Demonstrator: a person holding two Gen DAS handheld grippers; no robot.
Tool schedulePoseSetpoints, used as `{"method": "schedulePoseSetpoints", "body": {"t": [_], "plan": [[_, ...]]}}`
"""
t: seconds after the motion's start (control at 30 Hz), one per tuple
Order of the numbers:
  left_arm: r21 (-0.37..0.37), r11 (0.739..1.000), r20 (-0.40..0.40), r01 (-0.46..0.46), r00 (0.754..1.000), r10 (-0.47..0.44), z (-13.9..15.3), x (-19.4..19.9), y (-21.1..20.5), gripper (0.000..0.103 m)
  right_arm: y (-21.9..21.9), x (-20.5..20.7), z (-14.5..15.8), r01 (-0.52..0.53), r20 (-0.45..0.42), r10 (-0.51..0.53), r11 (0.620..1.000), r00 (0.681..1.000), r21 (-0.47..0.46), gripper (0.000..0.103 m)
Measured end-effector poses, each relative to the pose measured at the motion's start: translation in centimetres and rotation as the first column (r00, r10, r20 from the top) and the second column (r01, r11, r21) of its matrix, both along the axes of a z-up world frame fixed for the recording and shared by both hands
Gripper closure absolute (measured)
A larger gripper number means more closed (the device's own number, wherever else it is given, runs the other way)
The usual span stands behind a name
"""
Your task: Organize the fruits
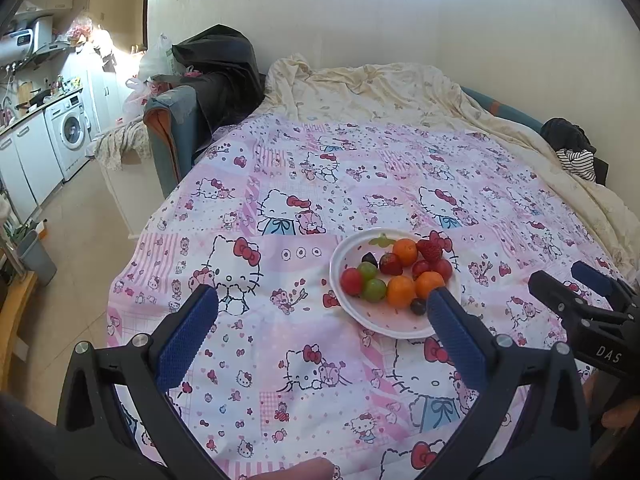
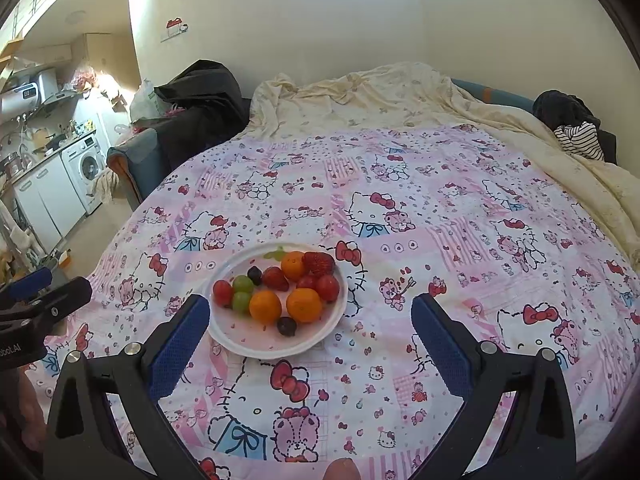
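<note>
Left wrist view: the left hand-held gripper [image 1: 322, 308] hovers wide open and empty above the bed [image 1: 360, 184], the white round plate [image 1: 384, 326] of fruit just beyond its right textured blue finger. Right wrist view: the right hand-held gripper [image 2: 310, 316], spread wide and empty, has the glossy fruit-filled plate [image 2: 260, 342] ahead between its fingers, nearer the left

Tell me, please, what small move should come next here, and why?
Probably bring the right gripper forward and down to the near orange on the white plate. Both grippers are open and hold nothing, every fruit is mixed on that plate, and this orange sits at the near side, uncovered, almost in line with the right gripper. The left gripper can wait.
</note>
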State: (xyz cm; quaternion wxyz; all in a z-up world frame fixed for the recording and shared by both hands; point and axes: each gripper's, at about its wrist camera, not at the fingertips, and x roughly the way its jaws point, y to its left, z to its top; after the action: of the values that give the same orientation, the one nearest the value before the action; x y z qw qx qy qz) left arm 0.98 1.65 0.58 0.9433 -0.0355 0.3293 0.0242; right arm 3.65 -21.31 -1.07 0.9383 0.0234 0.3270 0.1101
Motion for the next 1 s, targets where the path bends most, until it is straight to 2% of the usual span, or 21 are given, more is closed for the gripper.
{"method": "schedulePoseSetpoints", "body": {"t": [1.0], "plan": [[-0.002,1.0,-0.005,0.004,1.0,-0.004,-0.22,0.02,-0.24,0.0,0.11,0.05,-0.25,-0.012,0.003,0.012,1.0,1.0,-0.014,0.0]]}}
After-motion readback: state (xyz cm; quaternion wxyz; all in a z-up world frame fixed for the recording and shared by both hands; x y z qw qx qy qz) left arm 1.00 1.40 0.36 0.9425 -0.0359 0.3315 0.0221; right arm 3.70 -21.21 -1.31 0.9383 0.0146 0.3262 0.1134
